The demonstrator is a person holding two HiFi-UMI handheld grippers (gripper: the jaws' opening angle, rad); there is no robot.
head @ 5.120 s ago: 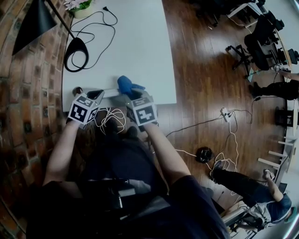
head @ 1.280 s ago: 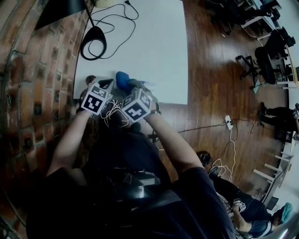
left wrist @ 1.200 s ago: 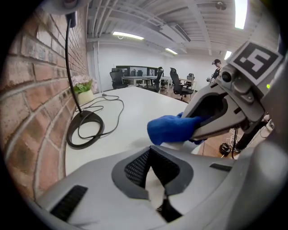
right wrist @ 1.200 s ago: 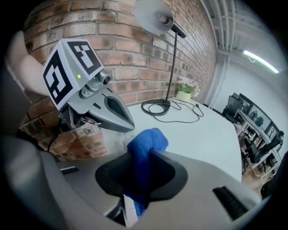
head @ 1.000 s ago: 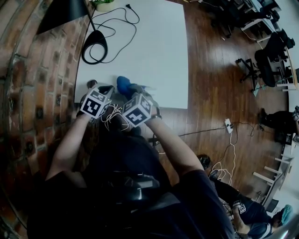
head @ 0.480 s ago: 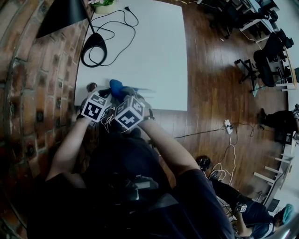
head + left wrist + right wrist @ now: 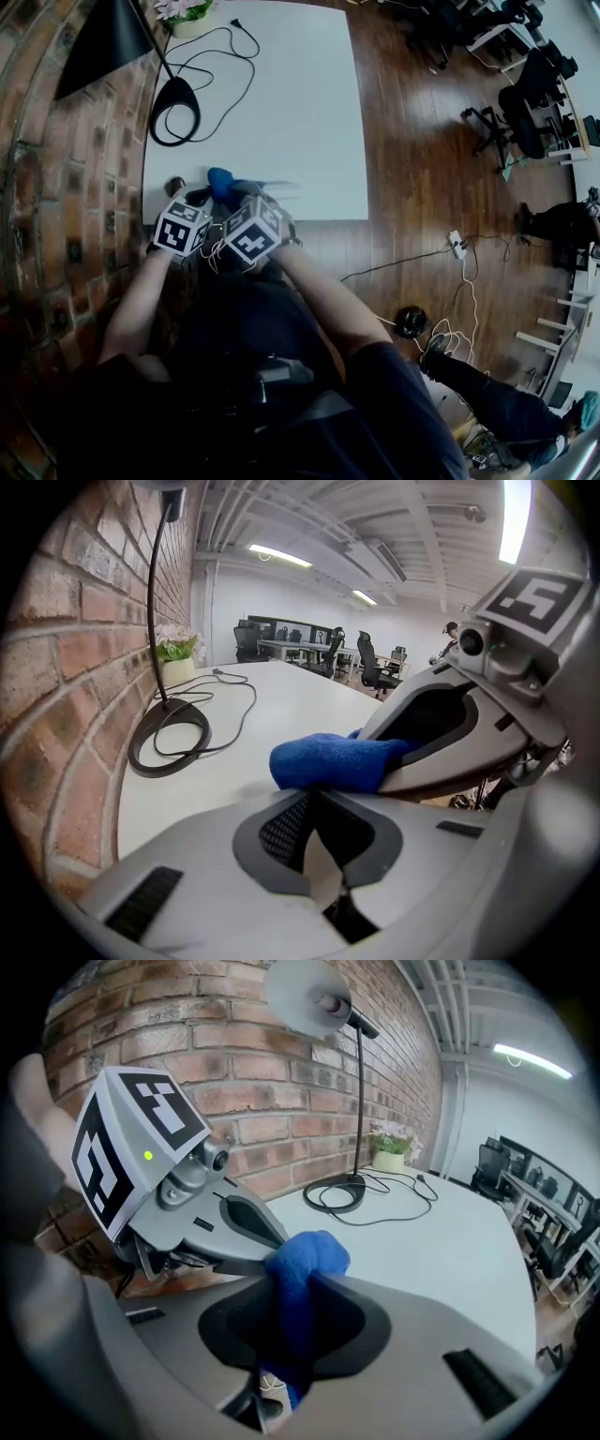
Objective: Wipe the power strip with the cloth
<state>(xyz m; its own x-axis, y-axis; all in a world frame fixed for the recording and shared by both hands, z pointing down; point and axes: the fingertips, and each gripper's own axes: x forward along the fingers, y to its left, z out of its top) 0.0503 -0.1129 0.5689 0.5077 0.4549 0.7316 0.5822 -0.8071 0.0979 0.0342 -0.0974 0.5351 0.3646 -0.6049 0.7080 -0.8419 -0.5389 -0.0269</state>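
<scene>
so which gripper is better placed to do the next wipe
Right. The right gripper is shut on the blue cloth, which bulges out past its jaws over the table. The left gripper is shut with no cloth in it.

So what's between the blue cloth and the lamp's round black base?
Just bare white table, seen in the head view and left gripper view. The blue cloth and the lamp base lie apart; the lamp's black cord loops beside the base.
</scene>
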